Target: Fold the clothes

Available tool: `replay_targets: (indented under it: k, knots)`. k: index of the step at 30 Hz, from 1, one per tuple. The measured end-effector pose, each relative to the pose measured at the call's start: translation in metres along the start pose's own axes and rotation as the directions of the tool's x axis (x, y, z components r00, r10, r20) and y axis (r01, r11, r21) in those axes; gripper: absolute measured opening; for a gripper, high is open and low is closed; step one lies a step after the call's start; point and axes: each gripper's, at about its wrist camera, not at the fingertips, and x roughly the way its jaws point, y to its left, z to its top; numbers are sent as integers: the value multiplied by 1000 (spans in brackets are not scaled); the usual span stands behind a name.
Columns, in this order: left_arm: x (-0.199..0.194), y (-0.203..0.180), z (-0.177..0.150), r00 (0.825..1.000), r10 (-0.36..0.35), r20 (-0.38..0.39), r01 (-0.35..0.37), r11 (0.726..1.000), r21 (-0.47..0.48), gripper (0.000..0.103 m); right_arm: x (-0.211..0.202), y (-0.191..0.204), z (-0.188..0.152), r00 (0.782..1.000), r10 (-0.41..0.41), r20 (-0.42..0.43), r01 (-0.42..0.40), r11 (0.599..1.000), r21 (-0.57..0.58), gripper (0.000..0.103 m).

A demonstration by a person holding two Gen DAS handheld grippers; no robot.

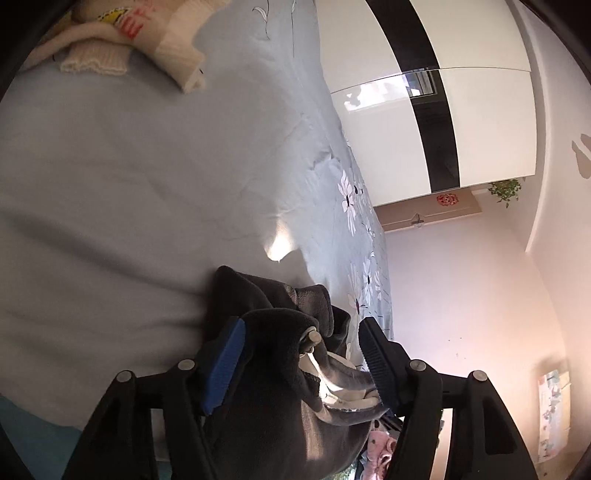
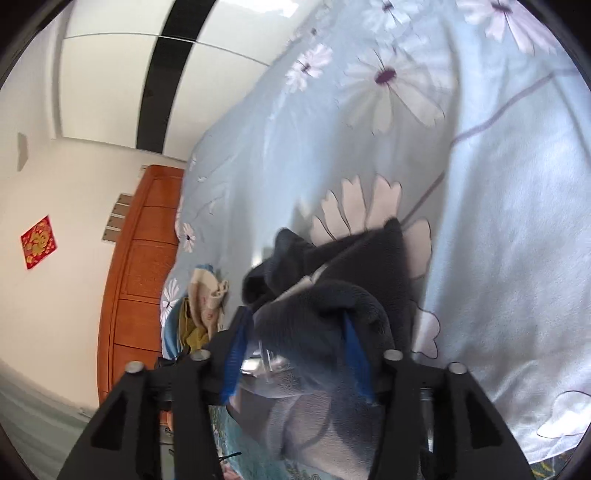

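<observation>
The left gripper [image 1: 301, 360] holds a bunch of the dark grey fleece garment [image 1: 280, 387]; the fabric fills the space between its blue-padded finger and the black one, and the jaws are clamped on it, though a gap shows on the right side. A metal-tipped drawcord [image 1: 312, 338] and a pale lining show in the folds. The garment hangs over the pale blue floral bedspread [image 1: 147, 184], with one end touching the bed just ahead of the fingers. Far up the bed lies a cream knitted sweater [image 1: 122, 33] with red lettering, well apart from the gripper.

The right gripper [image 2: 295, 347] is closed on the same dark fleece [image 2: 332, 280], the cloth bulging over both blue pads, above the bedspread [image 2: 498, 221]. Beyond it, near an orange wooden headboard [image 2: 144, 266], sits a small heap of cream and mustard clothes [image 2: 203, 302]
</observation>
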Motion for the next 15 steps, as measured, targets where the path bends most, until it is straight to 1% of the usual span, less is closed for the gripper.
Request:
replay_targets:
  k: [1, 3, 5, 7, 10, 11, 13, 15]
  knots:
    - [-1, -3, -2, 1000, 22, -4, -22, 1000, 16, 69, -8, 5, 0, 999, -16, 28, 16, 999, -27, 55]
    - [7, -11, -6, 995, 95, -24, -93, 994, 62, 69, -18, 9, -4, 997, -60, 48, 63, 996, -61, 55]
    - [14, -18, -11, 985, 168, -40, -163, 980, 110, 69, -21, 11, -8, 993, -108, 47, 112, 990, -88, 55]
    - [22, -26, -15, 970, 239, -54, -228, 961, 155, 67, -19, 12, -11, 989, -145, 37, 148, 983, -108, 55]
    - [40, -32, -14, 956, 278, -93, -265, 956, 127, 66, -11, 9, -14, 989, -145, 15, 145, 984, -106, 55]
    - [45, -33, -13, 954, 284, -101, -272, 955, 115, 64, -9, 8, -14, 990, -144, 9, 144, 984, -107, 55]
    - [52, -36, -8, 948, 307, -89, -297, 948, 115, 60, -5, 7, -16, 990, -141, 1, 141, 984, -110, 55]
    - [57, -35, -2, 945, 319, -73, -310, 944, 110, 60, -2, 7, -19, 990, -139, -5, 138, 983, -118, 55]
